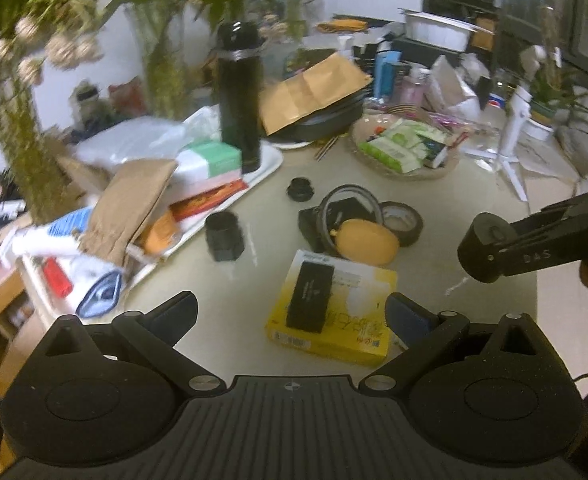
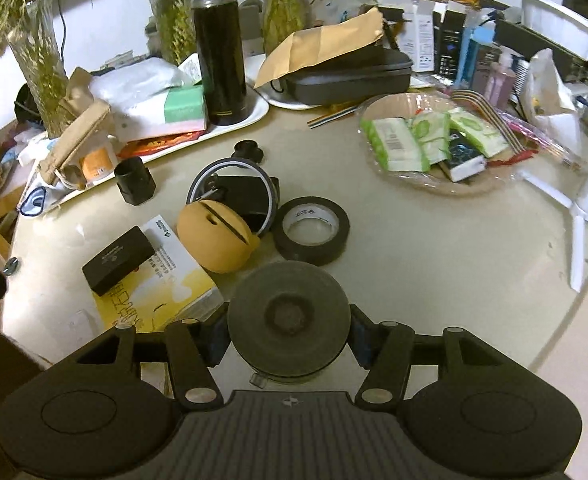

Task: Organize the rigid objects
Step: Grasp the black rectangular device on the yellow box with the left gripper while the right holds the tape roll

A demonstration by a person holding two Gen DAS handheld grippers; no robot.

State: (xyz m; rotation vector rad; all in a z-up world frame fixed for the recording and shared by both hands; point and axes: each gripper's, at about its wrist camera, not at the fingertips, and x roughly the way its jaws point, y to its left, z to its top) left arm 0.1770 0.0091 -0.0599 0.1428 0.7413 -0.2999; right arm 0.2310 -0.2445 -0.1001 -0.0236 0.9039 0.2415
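Right gripper (image 2: pixel 290 338) is clamped on a dark round canister (image 2: pixel 290 320), bottom centre of frame, clear of the table (image 2: pixel 414 240) (apparently for relocation). Left gripper (image 1: pixel 292 316) stands apart, empty, above the yellow box (image 1: pixel 334 320), lower centre.

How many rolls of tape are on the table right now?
2. A wide black roll of tape lies flat beside the yellow pouch; a thin ring-shaped roll leans on the black box behind the pouch. The clutter may hide more.
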